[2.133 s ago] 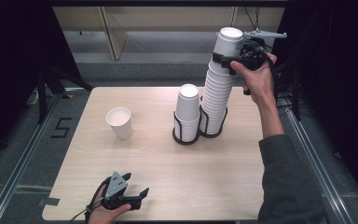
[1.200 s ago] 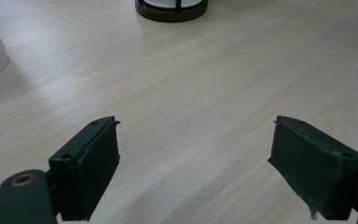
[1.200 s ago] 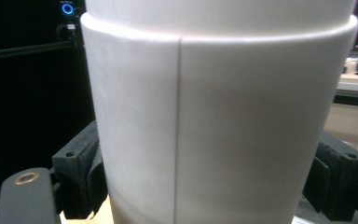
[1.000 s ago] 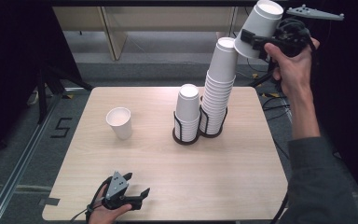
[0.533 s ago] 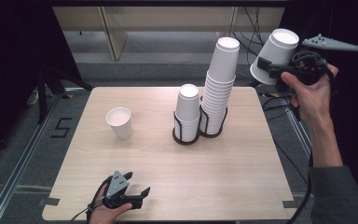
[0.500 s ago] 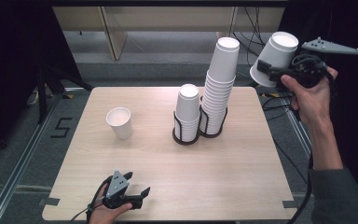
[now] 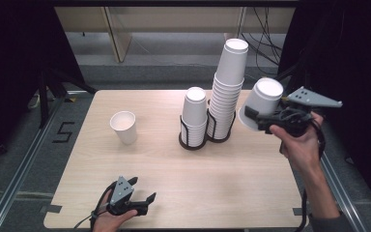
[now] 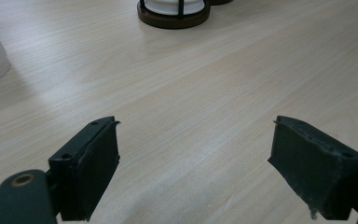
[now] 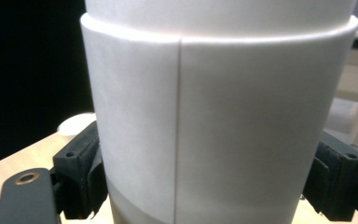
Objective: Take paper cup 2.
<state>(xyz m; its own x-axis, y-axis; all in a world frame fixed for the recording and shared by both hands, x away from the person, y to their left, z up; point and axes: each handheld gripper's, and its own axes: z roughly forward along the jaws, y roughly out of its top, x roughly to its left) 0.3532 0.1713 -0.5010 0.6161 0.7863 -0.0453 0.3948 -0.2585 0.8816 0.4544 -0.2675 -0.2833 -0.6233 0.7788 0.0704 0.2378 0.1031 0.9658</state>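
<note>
- the right gripper (image 7: 252, 121) has its jaws clamped on the sides of a white paper cup (image 7: 261, 104), which it holds in the air bottom-up and tilted, rim toward the table (image 7: 251, 188).
- in the right gripper view the cup (image 9: 223, 121) sits between the two black pads (image 9: 86, 175), both pressing its wall; the vertical seam of the paper faces the camera.
- taking the tall stack of cups (image 7: 228, 89) as landmark: the held cup hangs just to its right, apart from it, about level with the stack's middle, above the table's right edge.
- the tall stack stands in a dark wire holder (image 7: 220, 133); the short stack (image 7: 194, 113) in its own holder touches it on the left.
- a single upright cup (image 7: 124, 126) stands well to the left of the tall stack, alone on the wood.
- the left gripper (image 7: 142, 203) rests on the table's near edge, well apart from the tall stack, toward the person and to the left.
- in the left gripper view its jaws stand parted with only bare wood (image 8: 205, 102) between them; they grasp nothing.
</note>
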